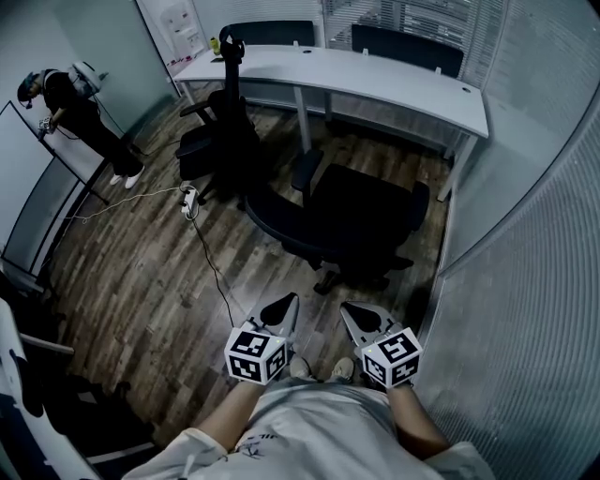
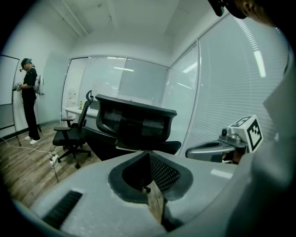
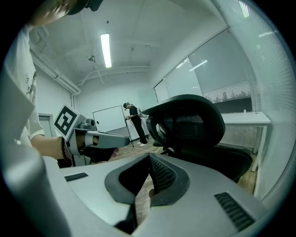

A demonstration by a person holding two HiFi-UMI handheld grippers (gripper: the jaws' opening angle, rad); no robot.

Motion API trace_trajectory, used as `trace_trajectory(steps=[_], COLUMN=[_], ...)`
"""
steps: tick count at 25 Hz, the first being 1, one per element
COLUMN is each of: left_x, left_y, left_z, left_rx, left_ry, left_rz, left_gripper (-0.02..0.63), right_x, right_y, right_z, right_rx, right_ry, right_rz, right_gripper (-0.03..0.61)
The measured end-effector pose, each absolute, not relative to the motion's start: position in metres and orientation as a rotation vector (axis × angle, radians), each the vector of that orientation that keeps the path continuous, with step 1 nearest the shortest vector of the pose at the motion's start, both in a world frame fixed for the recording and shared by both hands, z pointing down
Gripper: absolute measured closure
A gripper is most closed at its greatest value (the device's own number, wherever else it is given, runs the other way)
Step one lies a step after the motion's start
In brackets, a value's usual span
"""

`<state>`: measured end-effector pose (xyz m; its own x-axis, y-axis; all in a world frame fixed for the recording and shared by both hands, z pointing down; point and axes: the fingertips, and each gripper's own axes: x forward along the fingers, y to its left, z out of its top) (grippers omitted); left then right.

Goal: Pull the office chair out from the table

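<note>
The office chair (image 1: 361,220) is standing on the wooden floor (image 1: 150,291) just in front of you, with its back turning toward you and its seat facing the white table (image 1: 375,77). It is already looking apart from the table edge, so I am judging that little or nothing of the pulling is remaining. You are holding the left gripper (image 1: 281,307) and the right gripper (image 1: 358,315) side by side, near the chair's back but not touching it, and both are clenched with nothing between the jaws. The chair is probably going to feel heavy if you are lifting it, but it is sitting on a wheeled base (image 1: 328,279), so it is likely going to roll easily over the planks when you are drawing it level. The mesh of the backrest is looking soft and is probably going to give under pressure, so I am advising you to open the jaws and take the stiff top rim of the backrest (image 2: 138,102), or an armrest (image 1: 419,202), where the frame is seeming hard and less slippery. A cable (image 1: 211,267) is lying on the floor to your left, well apart from the wheels. No brand or label is showing on the chair; the papers on the far wall (image 1: 180,28) are too small for reading, and the cubes on the grippers are carrying only square markers, no words.
</note>
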<state>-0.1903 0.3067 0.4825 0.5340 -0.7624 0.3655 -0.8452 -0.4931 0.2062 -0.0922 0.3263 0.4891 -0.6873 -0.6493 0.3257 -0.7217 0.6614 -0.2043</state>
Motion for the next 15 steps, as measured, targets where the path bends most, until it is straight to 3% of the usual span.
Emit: trace_trajectory(steps=[15], left_x=[-0.208], left_y=[0.295], left_z=[0.482], left_rx=[2.469], left_ry=[-1.303], left_rz=[0.348], left_gripper=[0.603], right_x=[-0.114], right_y=[0.314], right_z=[0.483], right_rx=[1.175], right_ry=[-2.627], right_rz=[0.472], right_gripper=[0.571])
